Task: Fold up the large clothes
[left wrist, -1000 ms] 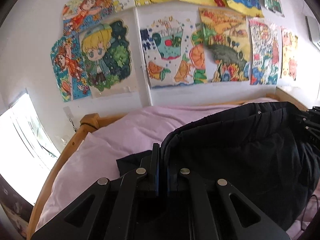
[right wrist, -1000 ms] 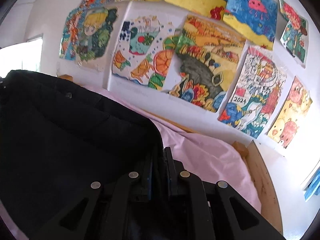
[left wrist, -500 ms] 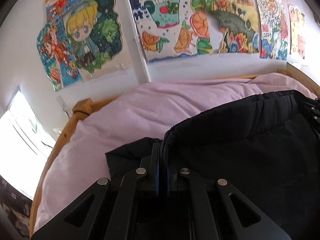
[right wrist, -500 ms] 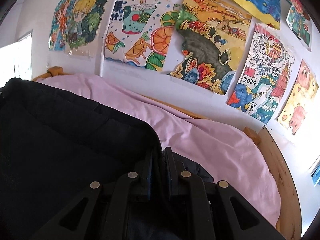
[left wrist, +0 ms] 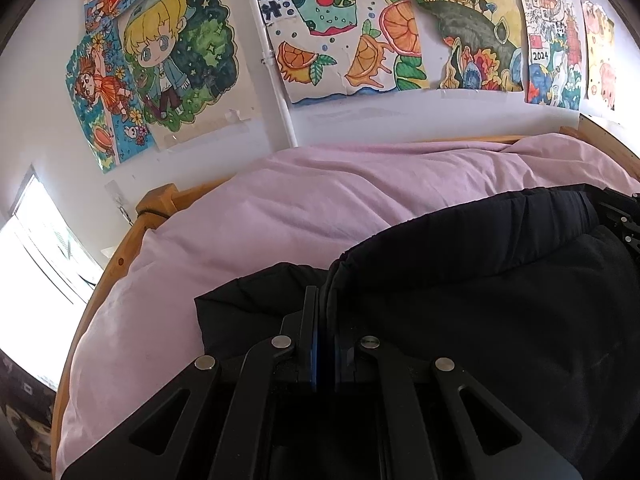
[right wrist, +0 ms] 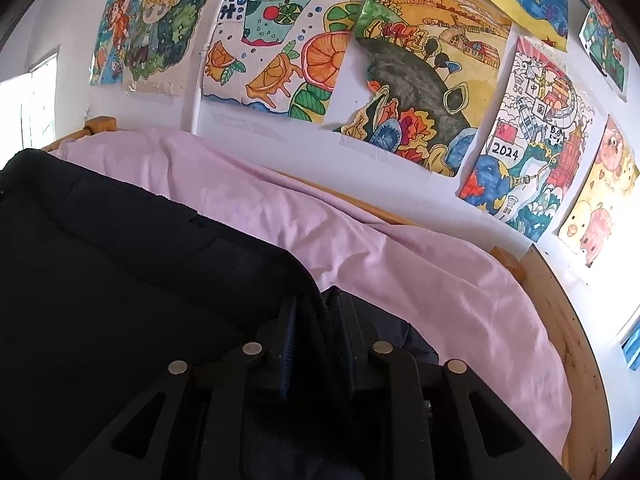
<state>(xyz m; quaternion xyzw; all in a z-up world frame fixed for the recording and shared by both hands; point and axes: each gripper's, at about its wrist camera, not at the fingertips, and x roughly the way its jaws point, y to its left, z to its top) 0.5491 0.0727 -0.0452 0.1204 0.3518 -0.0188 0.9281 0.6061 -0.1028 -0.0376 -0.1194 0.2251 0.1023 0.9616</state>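
Observation:
A large black padded garment (left wrist: 480, 280) is stretched between both grippers, low over a pink bedsheet (left wrist: 320, 208). My left gripper (left wrist: 322, 300) is shut on the garment's left corner. My right gripper (right wrist: 316, 312) is shut on its right corner, with cloth bunched between the fingers; the garment (right wrist: 120, 260) fills the left of that view. A lower black layer (left wrist: 248, 304) lies on the sheet under the held edge. The right gripper's body shows at the far right of the left wrist view (left wrist: 620, 216).
The bed has a wooden frame (left wrist: 120, 252) that also shows in the right wrist view (right wrist: 568, 320). A white wall with several colourful drawings (left wrist: 340, 28) stands right behind the bed. A bright window (left wrist: 36, 248) is at the left.
Both grippers have come down toward the bed with the garment's edge. More pink sheet shows and the drawings have shifted up in both views.

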